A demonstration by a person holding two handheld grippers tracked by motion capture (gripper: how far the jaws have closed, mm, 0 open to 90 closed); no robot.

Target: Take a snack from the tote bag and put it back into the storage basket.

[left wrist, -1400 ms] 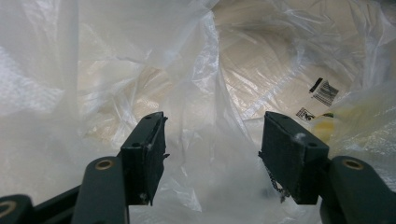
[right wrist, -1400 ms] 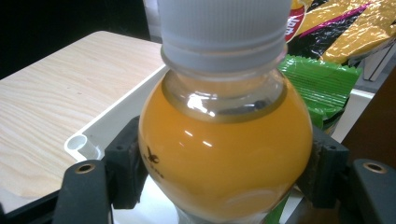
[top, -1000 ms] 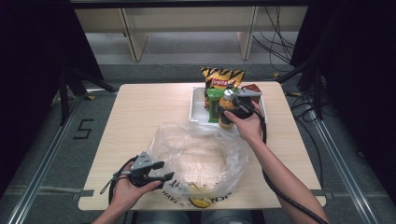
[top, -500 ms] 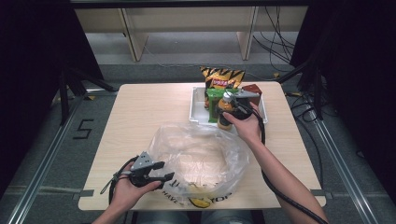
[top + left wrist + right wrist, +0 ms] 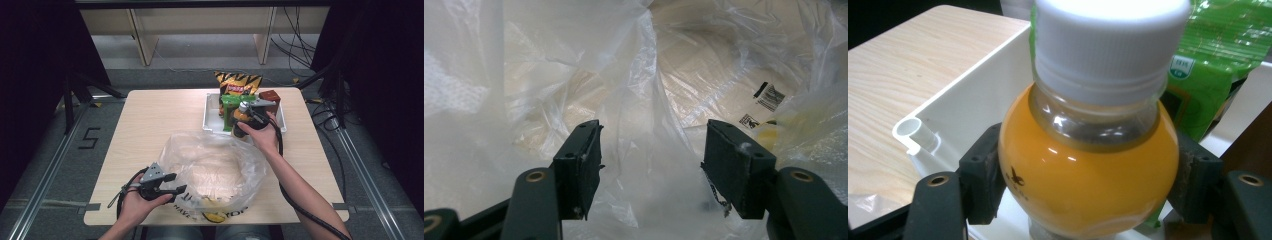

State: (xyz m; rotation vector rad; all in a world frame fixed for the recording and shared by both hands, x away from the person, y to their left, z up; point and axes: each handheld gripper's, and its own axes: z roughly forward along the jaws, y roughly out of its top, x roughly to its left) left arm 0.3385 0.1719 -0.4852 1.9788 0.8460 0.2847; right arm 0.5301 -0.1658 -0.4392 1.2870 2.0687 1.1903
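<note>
On the surface (image 5: pixel 150 120), the plastic bag (image 5: pixel 210 170) at 6 o'clock looks empty. The white tray (image 5: pixel 210 107) at 1 o'clock holds snacks. The right claw (image 5: pixel 1088 175) is clenched on the juice bottle (image 5: pixel 1088 165) at the tray; the left claw (image 5: pixel 651 165) is released at the bag's mouth. Packing seems just beginning.

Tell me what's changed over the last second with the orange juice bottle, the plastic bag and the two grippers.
Very little. The right gripper is clamped on the orange juice bottle at the white tray, as before; any shift is too small to call. The left gripper has kept its place at the plastic bag, jaws wide with loose film between them. The bag, chip bag and green packet lie as they did.
</note>
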